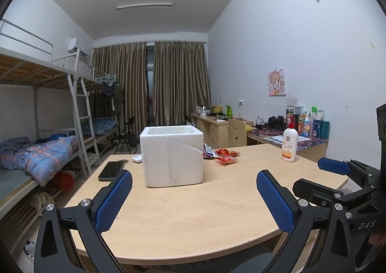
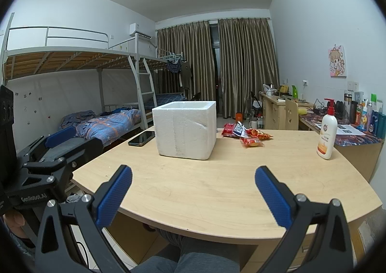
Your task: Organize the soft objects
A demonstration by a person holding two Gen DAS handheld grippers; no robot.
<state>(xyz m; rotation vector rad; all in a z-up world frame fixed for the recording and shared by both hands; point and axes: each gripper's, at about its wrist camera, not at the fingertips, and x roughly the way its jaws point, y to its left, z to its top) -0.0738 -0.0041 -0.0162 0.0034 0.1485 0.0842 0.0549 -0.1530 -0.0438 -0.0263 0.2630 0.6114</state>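
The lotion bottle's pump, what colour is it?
Red, on the white lotion bottle. The right wrist view shows its pump best.

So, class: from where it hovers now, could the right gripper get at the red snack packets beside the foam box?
Probably yes. The right gripper is open, and bare table lies between it and the red snack packets; the foam box stands off to their left.
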